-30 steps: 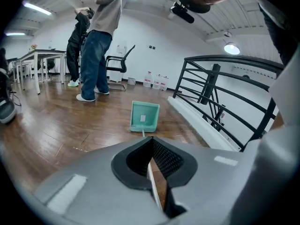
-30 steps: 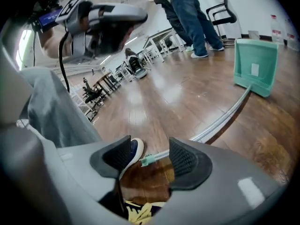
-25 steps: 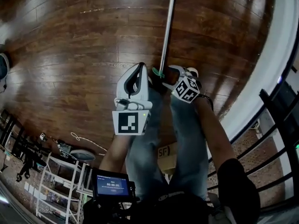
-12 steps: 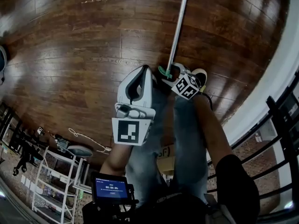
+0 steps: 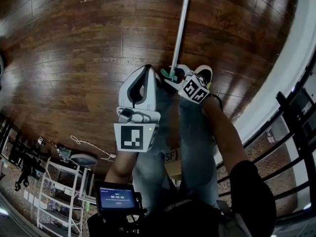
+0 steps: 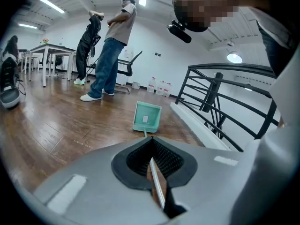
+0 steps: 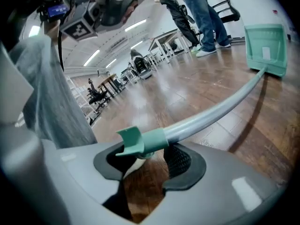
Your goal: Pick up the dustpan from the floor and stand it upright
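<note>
The dustpan lies on the wood floor; its mint-green pan [image 6: 146, 117] is far ahead in the left gripper view and at the upper right [image 7: 266, 48] in the right gripper view. Its long grey handle [image 5: 180, 28] runs down the head view to a green end clip [image 5: 169, 75]. My right gripper [image 7: 145, 153] is at that clip [image 7: 140, 142], which lies across its closing jaws; I see no pad pressing on it. My left gripper [image 5: 148, 69] hangs just left of the handle end, its jaws shut and empty, with the handle [image 6: 157, 186] showing through the gap behind them.
A black railing [image 6: 225, 102] on a white kerb [image 5: 291, 58] runs along the right. Two people [image 6: 110, 41] stand far off near tables and chairs. A dark shoe [image 6: 9, 83] is at the left edge. My jeans-clad legs [image 5: 192, 147] are below the grippers.
My right gripper has edged in toward the handle's green end. The left gripper has stayed beside it.
</note>
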### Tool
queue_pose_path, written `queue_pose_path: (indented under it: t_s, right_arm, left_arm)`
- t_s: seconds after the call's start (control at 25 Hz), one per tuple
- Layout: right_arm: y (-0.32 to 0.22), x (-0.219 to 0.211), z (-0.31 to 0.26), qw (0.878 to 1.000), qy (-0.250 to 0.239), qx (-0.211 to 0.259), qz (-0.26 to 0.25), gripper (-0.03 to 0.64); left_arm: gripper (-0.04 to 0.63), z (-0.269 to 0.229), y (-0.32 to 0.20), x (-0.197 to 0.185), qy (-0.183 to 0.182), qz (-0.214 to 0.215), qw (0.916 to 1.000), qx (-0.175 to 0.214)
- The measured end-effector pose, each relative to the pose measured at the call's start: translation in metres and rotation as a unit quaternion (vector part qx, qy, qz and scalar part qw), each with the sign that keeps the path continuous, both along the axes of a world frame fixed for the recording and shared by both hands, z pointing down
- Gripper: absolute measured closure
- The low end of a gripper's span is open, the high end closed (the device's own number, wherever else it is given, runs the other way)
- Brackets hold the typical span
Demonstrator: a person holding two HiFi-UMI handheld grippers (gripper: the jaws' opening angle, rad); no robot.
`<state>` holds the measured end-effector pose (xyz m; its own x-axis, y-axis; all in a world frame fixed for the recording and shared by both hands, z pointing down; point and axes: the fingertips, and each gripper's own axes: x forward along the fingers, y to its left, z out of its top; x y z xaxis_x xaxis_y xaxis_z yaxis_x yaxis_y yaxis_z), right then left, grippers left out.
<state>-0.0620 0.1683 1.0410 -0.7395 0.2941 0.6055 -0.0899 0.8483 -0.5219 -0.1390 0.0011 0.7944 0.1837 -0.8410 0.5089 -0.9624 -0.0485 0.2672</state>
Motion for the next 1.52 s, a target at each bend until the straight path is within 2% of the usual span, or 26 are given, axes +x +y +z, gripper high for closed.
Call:
queue_pose_path:
  t_s: [0.12,0.24,0.48,0.56,0.68,0.8,0.96,1.04,1.16,1.2,1.24,1.28,1.4,1.52]
  right_arm:
    - [-0.011,0.001,-0.058,0.999,-0.034,-0.021,0.02,0.428]
    - [-0.028,-0.003,-0.121,0.997,-0.061,-0.04,0.029,0.424]
    - [-0.041,0.0,-0.233,0.992,-0.08,-0.097,0.029,0.422]
    - [-0.042,0.0,-0.268,0.987,-0.085,-0.133,0.035,0.422]
    - [-0.051,0.0,-0.32,0.973,-0.098,-0.201,0.059,0.422]
    - [-0.062,0.002,-0.375,0.949,-0.117,-0.277,0.098,0.422]
    - [-0.084,-0.001,-0.44,0.903,-0.151,-0.37,0.161,0.425]
    - [-0.098,-0.005,-0.458,0.875,-0.171,-0.41,0.193,0.428]
    - [-0.124,-0.007,-0.478,0.82,-0.216,-0.471,0.245,0.441]
    - [-0.132,-0.006,-0.484,0.804,-0.234,-0.483,0.256,0.508]
    - [-0.138,-0.005,-0.489,0.796,-0.245,-0.489,0.261,0.543]
    - [-0.14,-0.006,-0.49,0.792,-0.248,-0.493,0.26,0.543]
    - [-0.132,-0.015,-0.49,0.791,-0.241,-0.505,0.247,0.545]
    - [-0.132,-0.012,-0.489,0.782,-0.237,-0.511,0.267,0.549]
  left_arm:
    - [0.575,-0.03,-0.002,0.012,0.007,0.014,0.9999,-0.005]
    - [0.575,-0.08,-0.023,0.017,0.013,0.018,0.9996,0.017]
    - [0.575,-0.177,-0.046,0.029,0.019,0.028,0.9983,0.048]
    - [0.577,-0.208,-0.051,0.033,0.022,0.033,0.9977,0.056]
    - [0.577,-0.252,-0.058,0.039,0.026,0.042,0.9965,0.067]
    - [0.577,-0.297,-0.06,0.046,0.026,0.057,0.995,0.078]
    - [0.575,-0.36,-0.063,0.052,0.017,0.072,0.9918,0.104]
    - [0.577,-0.381,-0.067,0.055,0.011,0.079,0.99,0.116]
    - [0.577,-0.4,-0.073,0.058,0.006,0.088,0.9885,0.123]
    - [0.577,-0.405,-0.075,0.06,0.005,0.092,0.9879,0.125]
    - [0.577,-0.409,-0.077,0.062,0.004,0.096,0.9873,0.127]
    - [0.577,-0.411,-0.078,0.064,0.004,0.102,0.9867,0.127]
    - [0.577,-0.414,-0.08,0.068,-0.003,0.113,0.9858,0.124]
    - [0.577,-0.414,-0.081,0.074,-0.001,0.121,0.9855,0.119]
